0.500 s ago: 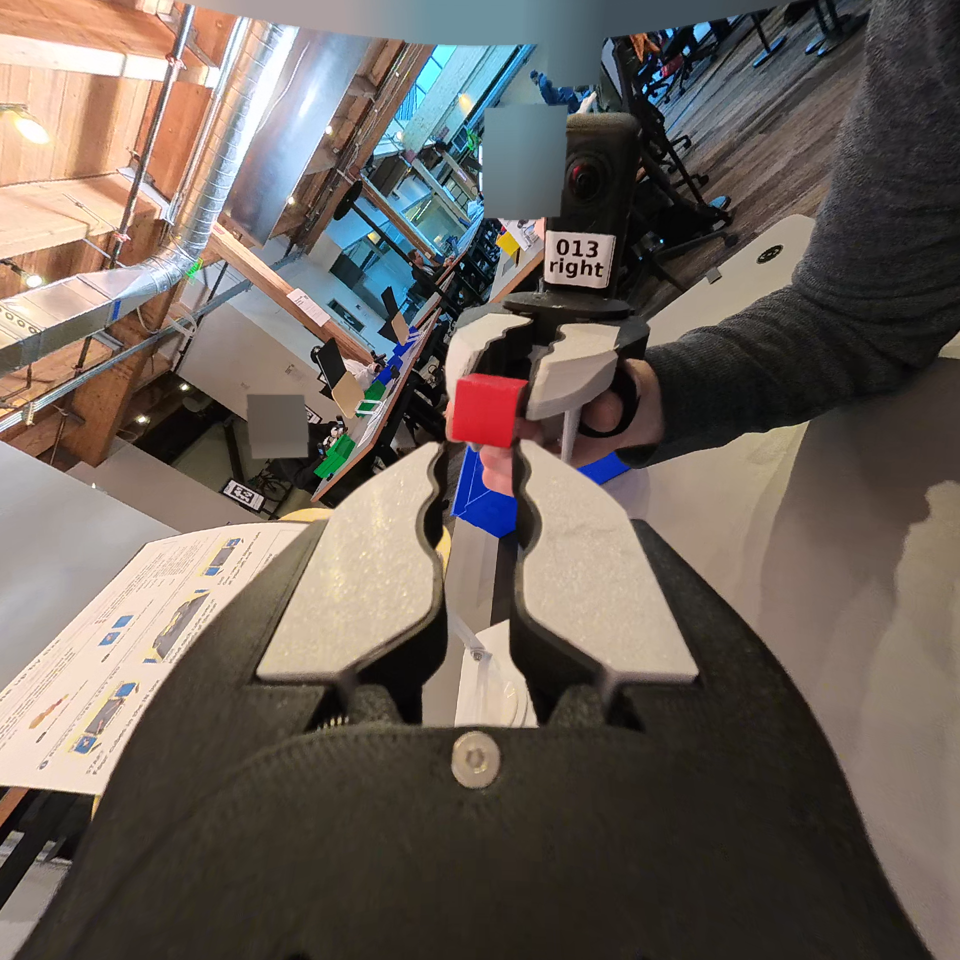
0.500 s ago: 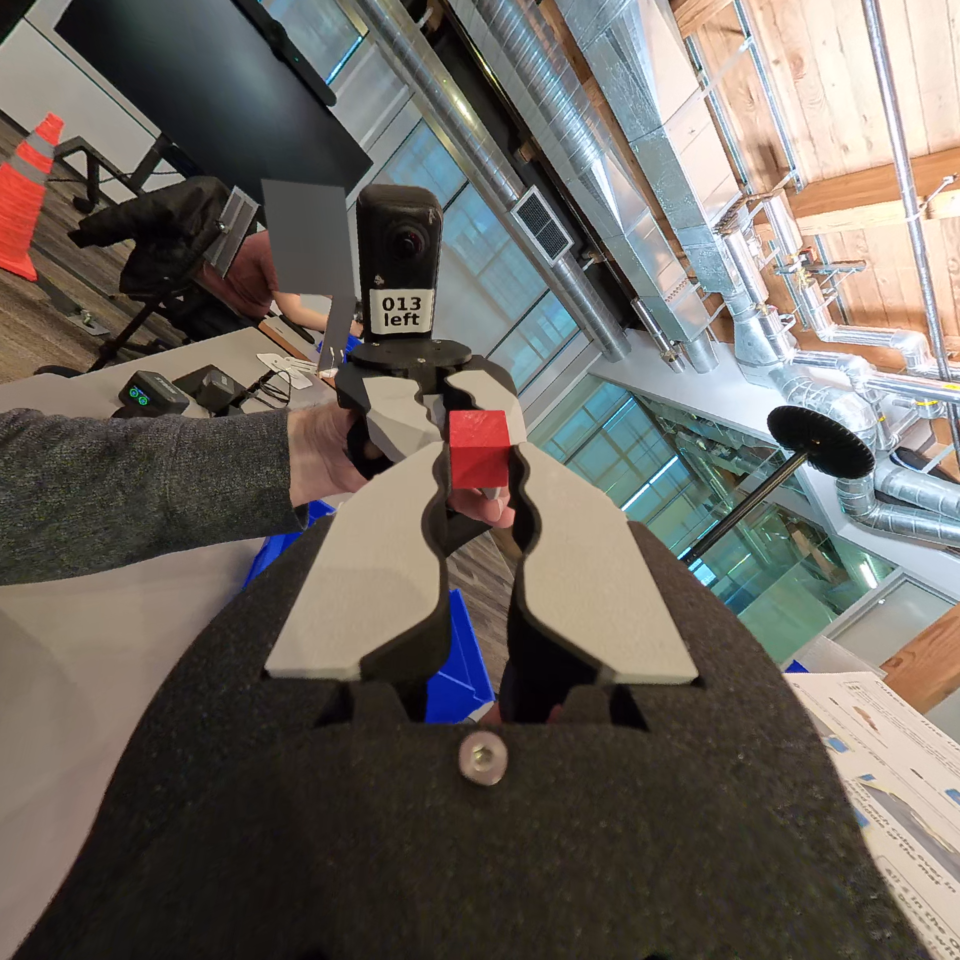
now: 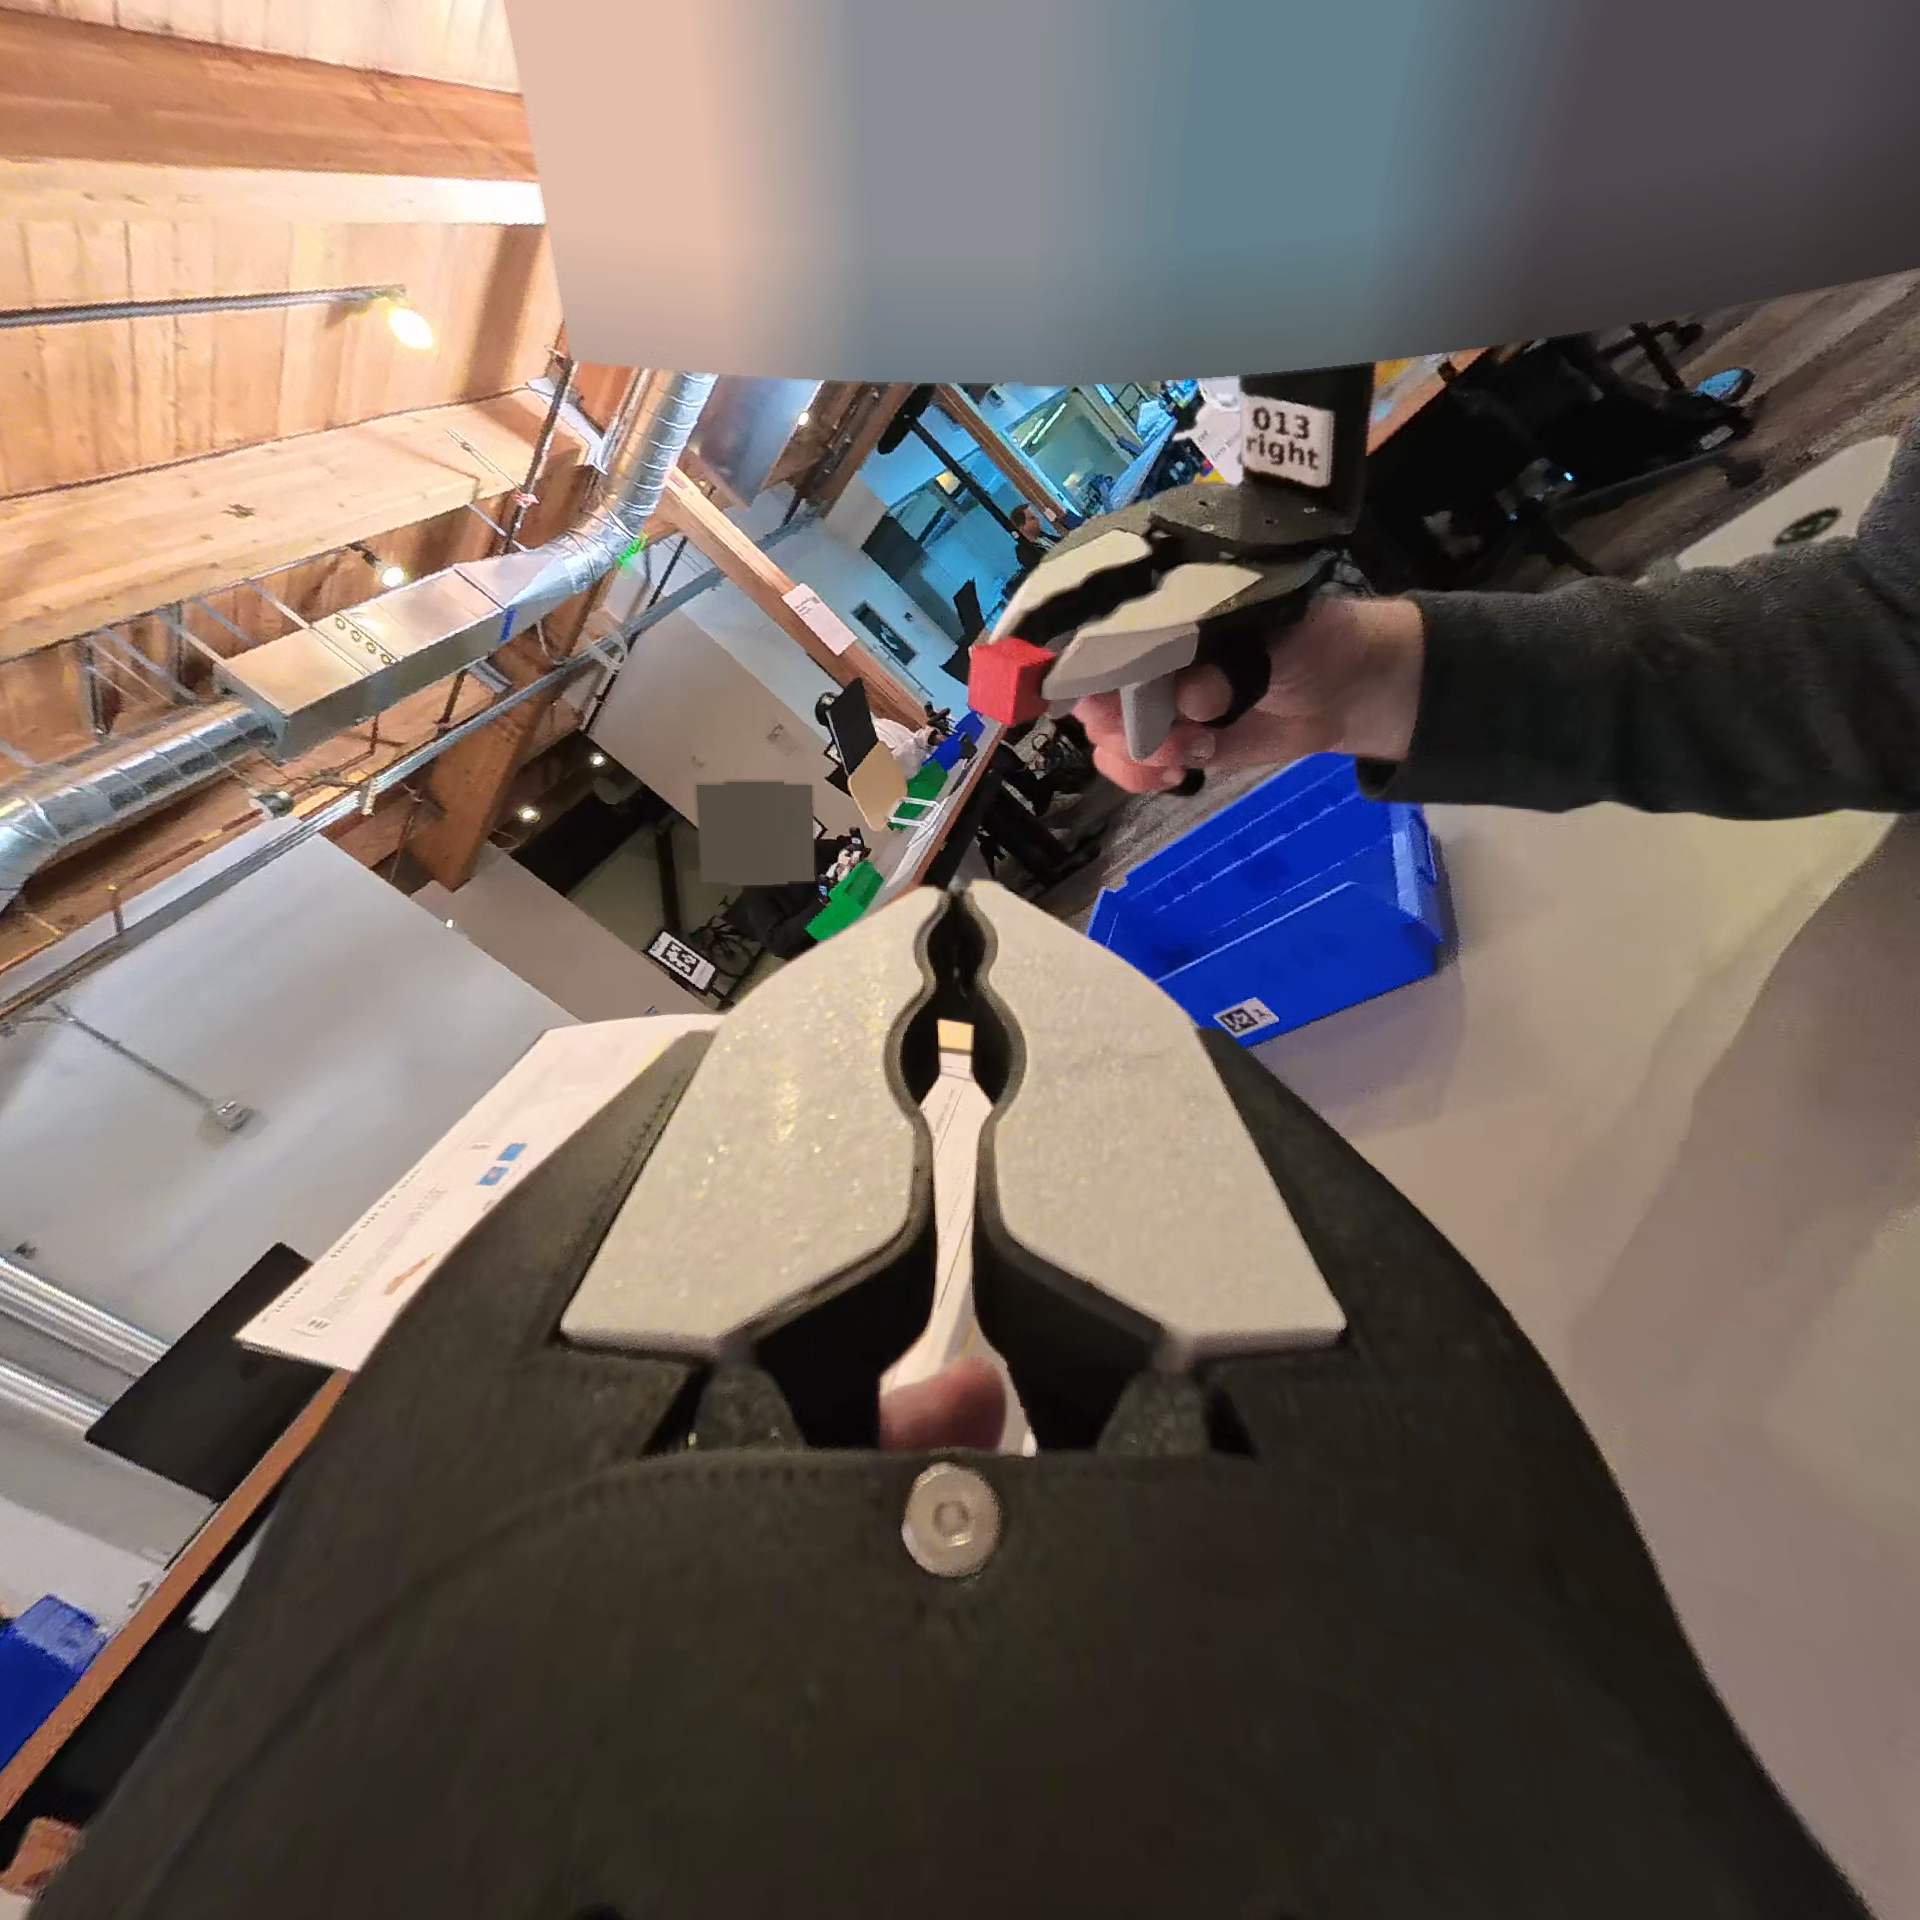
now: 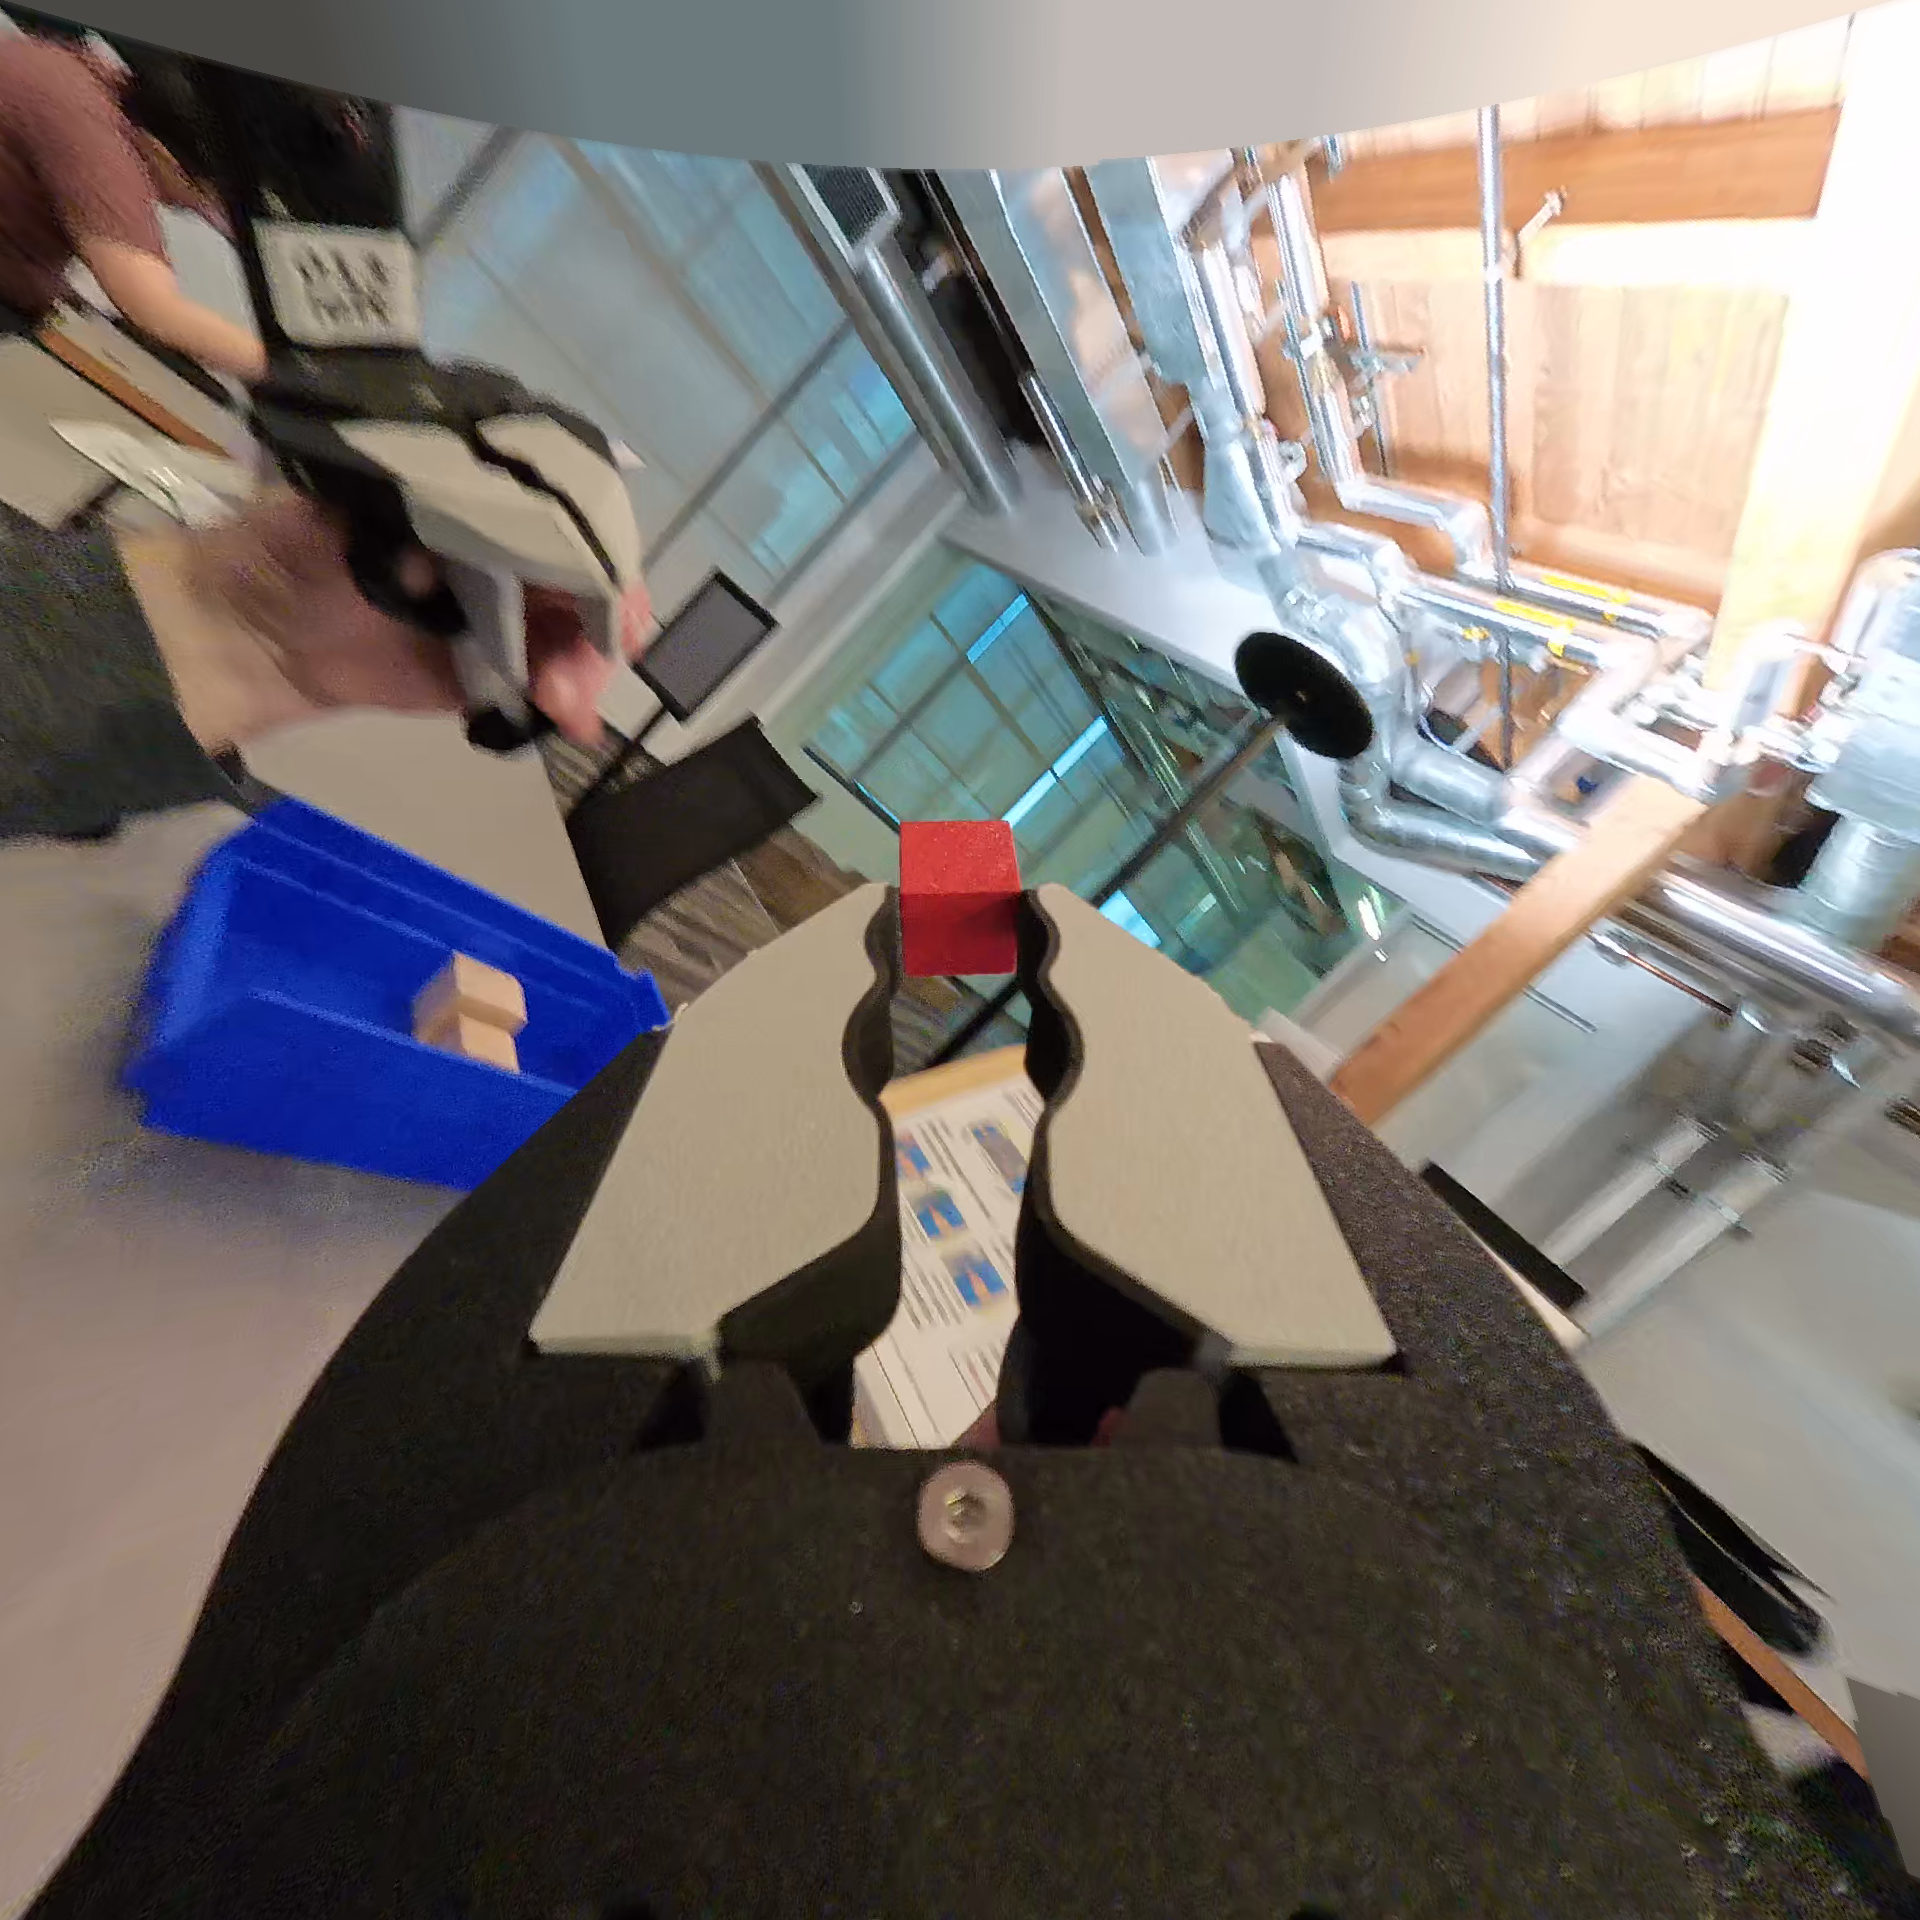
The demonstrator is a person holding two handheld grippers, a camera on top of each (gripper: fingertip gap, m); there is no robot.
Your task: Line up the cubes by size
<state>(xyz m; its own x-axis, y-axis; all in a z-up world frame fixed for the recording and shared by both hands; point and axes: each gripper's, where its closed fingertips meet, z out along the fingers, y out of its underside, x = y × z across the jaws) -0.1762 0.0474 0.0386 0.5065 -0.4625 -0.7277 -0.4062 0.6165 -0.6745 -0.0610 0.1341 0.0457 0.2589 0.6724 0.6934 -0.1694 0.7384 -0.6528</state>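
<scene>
Two grippers are raised above the white table [image 3: 1662, 1143]. The right gripper [image 4: 958, 904] clamps a red cube [image 4: 956, 899] at its fingertips, both pads pressed to the cube's sides, clear of the table. The left gripper [image 3: 951, 904] has its tips closed together, nothing between them. A blue bin [image 4: 312, 997] on the table holds pale wooden cubes [image 4: 470, 1013].

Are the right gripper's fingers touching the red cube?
Touching. The right wrist view shows the red cube pinched between both fingers of the right gripper, no gap.
</scene>
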